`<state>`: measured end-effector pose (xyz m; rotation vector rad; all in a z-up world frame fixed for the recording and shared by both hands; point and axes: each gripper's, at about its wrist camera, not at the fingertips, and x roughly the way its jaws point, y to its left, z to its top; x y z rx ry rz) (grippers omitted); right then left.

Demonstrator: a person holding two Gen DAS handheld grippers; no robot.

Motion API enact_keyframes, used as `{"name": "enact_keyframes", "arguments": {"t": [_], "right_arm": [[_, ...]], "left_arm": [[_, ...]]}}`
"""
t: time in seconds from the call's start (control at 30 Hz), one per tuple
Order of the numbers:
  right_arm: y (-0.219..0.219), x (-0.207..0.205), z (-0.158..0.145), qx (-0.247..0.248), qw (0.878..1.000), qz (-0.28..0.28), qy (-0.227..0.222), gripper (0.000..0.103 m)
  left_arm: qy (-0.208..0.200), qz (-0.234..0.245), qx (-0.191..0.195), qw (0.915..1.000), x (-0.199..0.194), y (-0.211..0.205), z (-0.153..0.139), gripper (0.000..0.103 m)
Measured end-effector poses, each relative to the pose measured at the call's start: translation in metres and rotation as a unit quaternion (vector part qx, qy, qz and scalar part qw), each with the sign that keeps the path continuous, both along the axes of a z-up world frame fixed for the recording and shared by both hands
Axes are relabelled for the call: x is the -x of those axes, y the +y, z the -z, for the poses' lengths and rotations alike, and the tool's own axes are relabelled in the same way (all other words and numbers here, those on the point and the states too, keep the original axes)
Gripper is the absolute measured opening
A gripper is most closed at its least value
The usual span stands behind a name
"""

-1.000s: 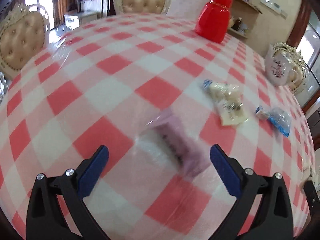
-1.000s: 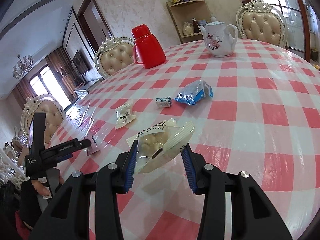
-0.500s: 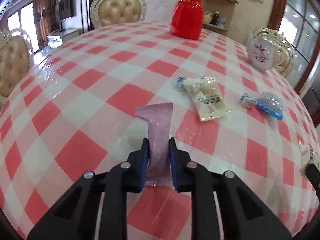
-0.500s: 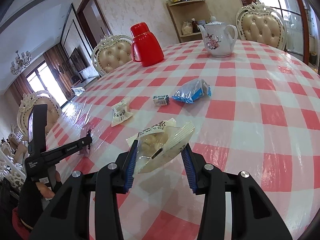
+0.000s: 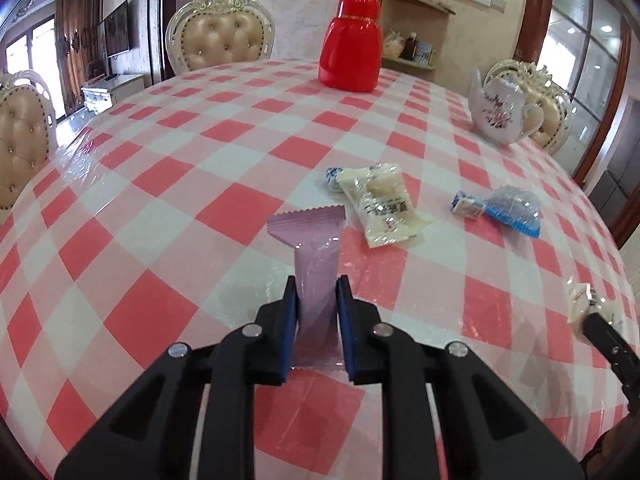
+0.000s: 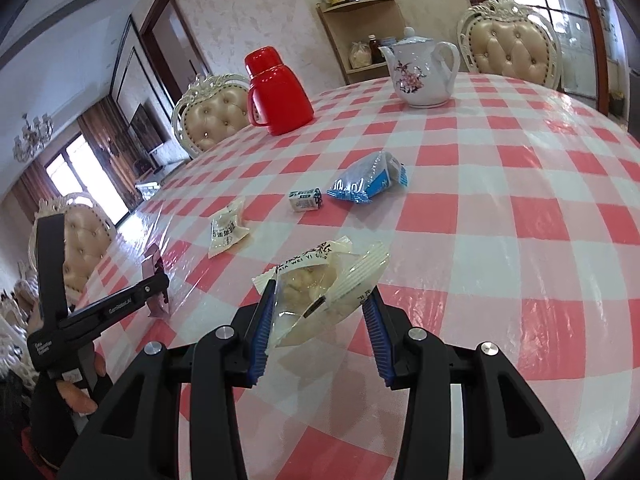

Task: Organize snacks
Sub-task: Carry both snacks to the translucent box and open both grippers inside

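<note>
Bench (image 5: 168, 184): covered with a red-and-white checked cloth under clear film, seen in both wrist views.

Left tongs (image 5: 316, 300): pressed shut on a purple snack packet (image 5: 316, 264), which is held upright at lower centre of the left view, its crimped top edge fanned out above the blue pads. In the right view the same tongs (image 6: 160, 280) are seen at left of frame, gripped by a gloved hand (image 6: 68, 396).

Right tongs (image 6: 320, 304): pinching a clear packet of pale snacks (image 6: 320, 284), held at lower centre of the right view, tilted, its printed end raised towards the left pad.

White packet (image 5: 384, 204): lying flat on the bench just above and right of the purple packet in the left view, with a small blue-and-white wrapped piece (image 5: 332, 174) touching its upper left corner.

Blue packet (image 5: 514, 210): at right of the left view, with a small boxed sweet (image 5: 466, 205) just beside it on its left.

Red flask (image 5: 352, 42): standing at upper centre, far side of the bench.

White floral teapot (image 5: 500, 110): standing at upper right.
</note>
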<state>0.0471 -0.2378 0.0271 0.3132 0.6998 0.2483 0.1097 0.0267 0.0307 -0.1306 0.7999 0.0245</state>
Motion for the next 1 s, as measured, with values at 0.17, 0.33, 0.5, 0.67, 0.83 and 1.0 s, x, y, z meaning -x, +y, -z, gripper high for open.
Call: {"name": "enact_keyframes", "arguments": {"t": [0.17,0.33,0.5,0.67,0.83,1.0], "right_arm": [[-0.006,0.010,-0.001,-0.022,1.000,0.009,-0.006,0.042],[-0.004,0.025,-0.004,-0.031,0.999,0.005,-0.010,0.042],[0.008,0.045,-0.003,-0.030,0.999,-0.015,-0.010,0.042],[0.015,0.080,-0.008,-0.053,0.998,-0.031,-0.020,0.042],[0.028,0.109,-0.010,-0.056,0.997,-0.049,-0.026,0.042],[0.039,0.137,-0.011,-0.054,0.996,-0.065,-0.026,0.042]], "left_arm": [[-0.019,-0.001,0.064,0.9978,0.018,0.011,-0.006,0.019],[-0.029,-0.002,0.111,0.9934,0.042,0.019,-0.007,0.019],[-0.043,0.003,0.102,0.9938,0.074,0.008,-0.013,0.019],[-0.044,0.019,0.073,0.9962,0.106,-0.011,-0.016,0.019],[-0.044,0.043,0.028,0.9977,0.138,-0.031,-0.027,0.019],[-0.049,0.063,-0.002,0.9968,0.168,-0.035,-0.043,0.019]]}}
